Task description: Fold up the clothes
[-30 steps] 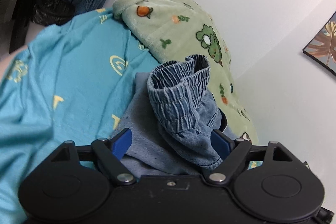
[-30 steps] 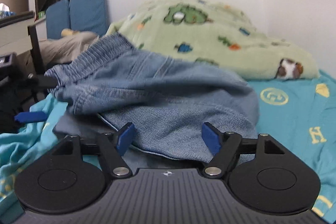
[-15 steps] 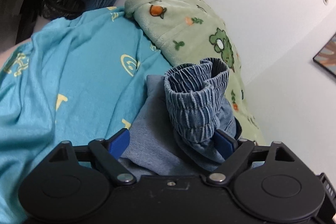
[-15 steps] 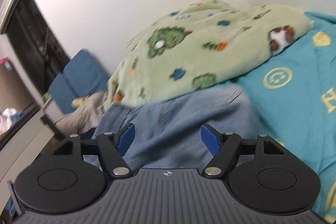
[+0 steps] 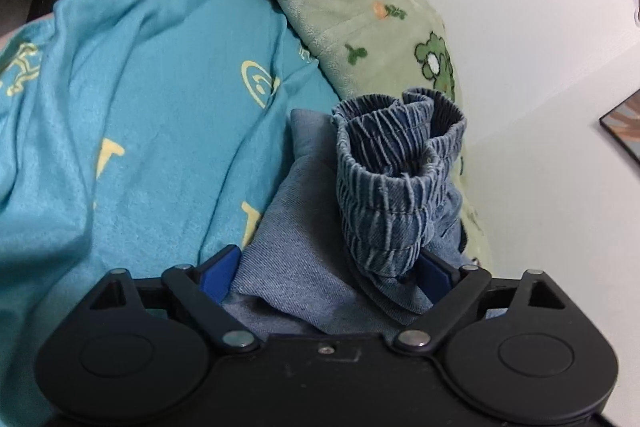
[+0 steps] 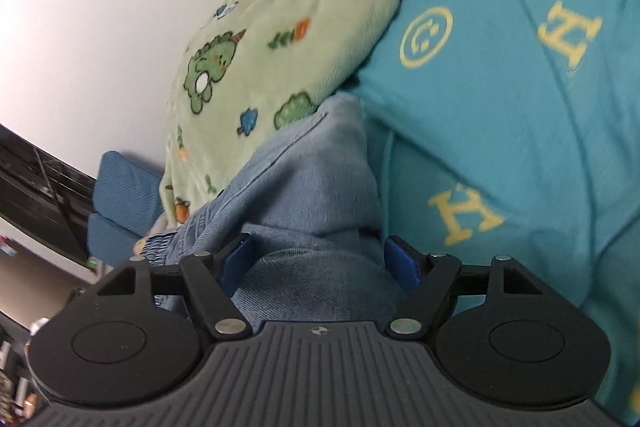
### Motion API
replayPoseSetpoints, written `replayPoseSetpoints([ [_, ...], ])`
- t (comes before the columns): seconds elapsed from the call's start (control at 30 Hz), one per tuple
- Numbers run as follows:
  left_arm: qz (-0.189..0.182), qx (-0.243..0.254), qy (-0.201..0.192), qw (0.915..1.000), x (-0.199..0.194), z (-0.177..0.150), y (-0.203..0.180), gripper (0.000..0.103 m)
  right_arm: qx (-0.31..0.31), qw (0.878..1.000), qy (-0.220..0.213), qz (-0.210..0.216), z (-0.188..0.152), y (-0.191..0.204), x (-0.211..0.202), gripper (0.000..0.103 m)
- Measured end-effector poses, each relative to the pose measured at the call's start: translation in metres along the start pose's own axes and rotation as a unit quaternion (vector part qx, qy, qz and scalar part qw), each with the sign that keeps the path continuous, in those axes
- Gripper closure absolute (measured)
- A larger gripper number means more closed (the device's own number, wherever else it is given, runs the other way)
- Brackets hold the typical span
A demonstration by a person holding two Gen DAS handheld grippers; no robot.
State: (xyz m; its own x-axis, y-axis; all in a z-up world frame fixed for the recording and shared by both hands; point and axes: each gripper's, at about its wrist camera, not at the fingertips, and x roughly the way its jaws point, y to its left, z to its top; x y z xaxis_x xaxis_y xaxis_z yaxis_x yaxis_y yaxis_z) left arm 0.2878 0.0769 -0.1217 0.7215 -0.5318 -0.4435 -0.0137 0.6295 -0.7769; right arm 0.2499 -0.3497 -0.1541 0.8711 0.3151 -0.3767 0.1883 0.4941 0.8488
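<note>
Faded blue denim shorts [image 5: 304, 267] between fingers: coarse twill, ribbed waistband. Teal bedsheet [image 5: 140, 131] beyond: smooth, faint sheen. Pale green printed blanket [image 6: 256, 39] farther: fuzzy fleece.

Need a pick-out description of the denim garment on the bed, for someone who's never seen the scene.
On the bed's teal sheet, beside the pale green cartoon-print fleece blanket along the white wall, lies the denim garment. It is the only faded blue denim there, with a ribbed elastic waistband bunched upright.
</note>
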Motion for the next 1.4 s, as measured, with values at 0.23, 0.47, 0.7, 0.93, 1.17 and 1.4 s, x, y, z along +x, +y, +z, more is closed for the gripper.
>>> replayPoseSetpoints([
  [0.23, -0.026, 0.024, 0.015, 0.9993, 0.000, 0.006, -0.012, 0.022, -0.037, 0.999, -0.001, 0.019, 0.004, 0.021, -0.001, 0.026],
  [0.47, -0.020, 0.002, 0.011, 0.9997, 0.021, 0.006, -0.001, 0.022, -0.029, 1.000, 0.001, 0.010, 0.001, 0.010, 0.010, 0.028],
  [0.7, 0.000, 0.019, -0.009, 0.9998, 0.012, 0.007, -0.013, 0.064, -0.074, 0.997, -0.028, -0.021, -0.008, 0.029, 0.006, 0.056],
  [0.93, 0.005, 0.078, -0.030, 0.9965, -0.007, 0.003, -0.049, 0.075, -0.117, 0.991, -0.063, -0.017, -0.004, 0.056, -0.011, 0.065],
  [1.17, -0.013, 0.089, -0.037, 0.9953, -0.027, -0.001, -0.083, 0.077, -0.141, 0.986, -0.084, -0.006, 0.018, 0.087, -0.036, 0.068],
  [1.4, -0.051, 0.114, -0.032, 0.9916, -0.042, -0.015, -0.145, 0.077, -0.187, 0.977, -0.107, -0.007, 0.049, 0.116, -0.090, 0.070],
])
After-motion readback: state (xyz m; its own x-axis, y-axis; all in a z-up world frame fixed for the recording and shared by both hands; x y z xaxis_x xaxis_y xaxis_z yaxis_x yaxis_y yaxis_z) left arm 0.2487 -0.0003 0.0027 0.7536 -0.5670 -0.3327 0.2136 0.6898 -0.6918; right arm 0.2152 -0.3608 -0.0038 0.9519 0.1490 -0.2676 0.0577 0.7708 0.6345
